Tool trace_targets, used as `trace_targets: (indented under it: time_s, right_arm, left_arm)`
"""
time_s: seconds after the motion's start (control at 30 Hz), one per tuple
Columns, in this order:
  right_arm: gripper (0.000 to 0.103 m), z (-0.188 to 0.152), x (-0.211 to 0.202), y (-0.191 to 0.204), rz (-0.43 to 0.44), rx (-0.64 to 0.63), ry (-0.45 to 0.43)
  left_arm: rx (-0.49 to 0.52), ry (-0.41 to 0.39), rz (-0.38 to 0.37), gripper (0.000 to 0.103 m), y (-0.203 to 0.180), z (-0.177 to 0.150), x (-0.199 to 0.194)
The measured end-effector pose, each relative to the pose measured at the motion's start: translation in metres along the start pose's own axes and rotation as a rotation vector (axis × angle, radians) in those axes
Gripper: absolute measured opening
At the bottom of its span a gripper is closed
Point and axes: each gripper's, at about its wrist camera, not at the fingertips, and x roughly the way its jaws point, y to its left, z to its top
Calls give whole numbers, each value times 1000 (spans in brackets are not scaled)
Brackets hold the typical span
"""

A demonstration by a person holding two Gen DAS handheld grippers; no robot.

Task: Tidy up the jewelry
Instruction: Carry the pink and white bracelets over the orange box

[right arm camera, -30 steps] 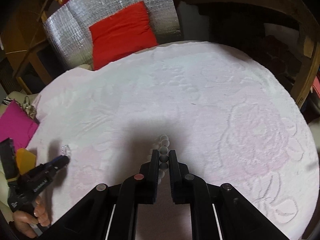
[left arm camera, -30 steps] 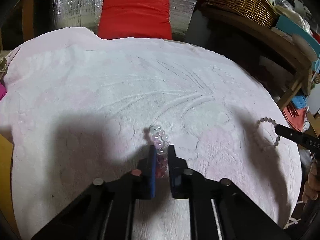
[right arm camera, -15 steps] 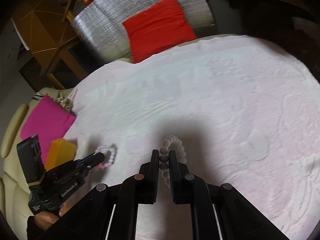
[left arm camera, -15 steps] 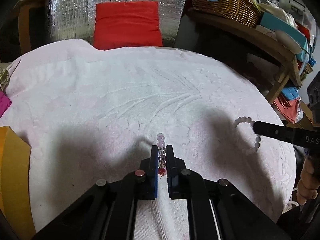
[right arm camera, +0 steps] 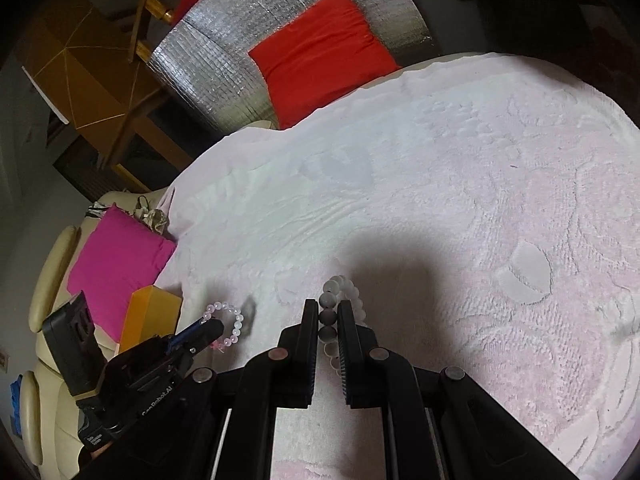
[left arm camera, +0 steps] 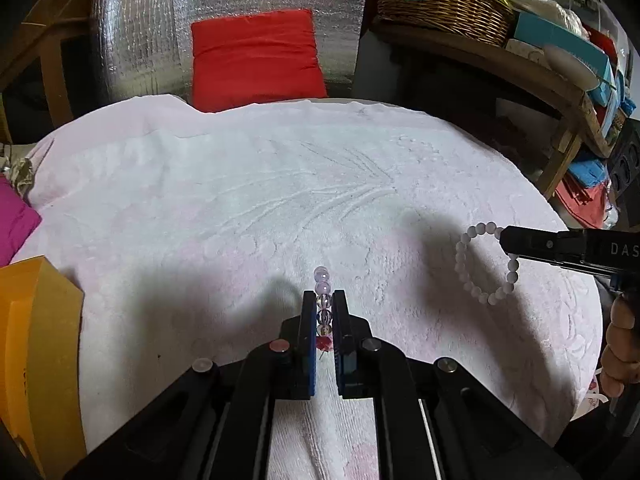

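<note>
Surface (left arm camera: 248, 200): rounded, covered by a pale pink-white towel with a raised leaf and flower pattern; shadows of both tools fall across it. Behind it stands a silver quilted panel (left arm camera: 240, 20) with a red cushion (left arm camera: 256, 56) leaning against it.

Left claw (left arm camera: 324, 312): closed on a bracelet of clear and pinkish beads (left arm camera: 323, 300), held edge-on between the blue-faced fingers, with a small red charm at the near end. The bracelet is lifted clear of the towel.

Right claw (right arm camera: 329, 320): closed on a bracelet of matte white beads (right arm camera: 340, 292), part of the loop standing out beyond the fingertips and to their right.

Left wrist view only: a wooden shelf (left arm camera: 500, 64) at right carrying a wicker basket (left arm camera: 440, 0) and teal boxes; the right claw entering from the right edge with the white bracelet hanging as an open ring above the towel; fingers of the person's right hand (left arm camera: 620, 344) at the frame edge.

Right wrist view only: a magenta cushion (right arm camera: 116, 256) on a cream seat left of the surface, an orange box (right arm camera: 150, 316) just beside it at the towel's edge, and the left claw at lower left with its bracelet seen as a full loop. The left view shows only slivers of that cushion and box. Wooden furniture stands at upper left.
</note>
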Motion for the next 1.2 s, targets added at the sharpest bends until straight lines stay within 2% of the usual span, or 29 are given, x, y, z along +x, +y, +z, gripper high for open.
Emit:
trace_targets:
  time_s: [0.27,0.47,0.77,0.93,1.2]
  right_arm:
    - [11,-10,-8,4,10,-7,-12]
    - [11,-18,-7,20,31,-31,-14]
    - [11,-40,-1,48,57,-82,3]
    - [11,-53,0,70,71,-128,10]
    - [11,-74,-1,132,130,-221,21]
  left_arm:
    - [-10,-25,86,7,-3,-10,-15]
    - [-1,-45,147,7,-2,-17,-25]
    - [-39,-73,237,7,14,-29,-49]
    - [-80,-95,290,7,26,-40,-78]
    - [-125,-151,407,7,59,-55,-142]
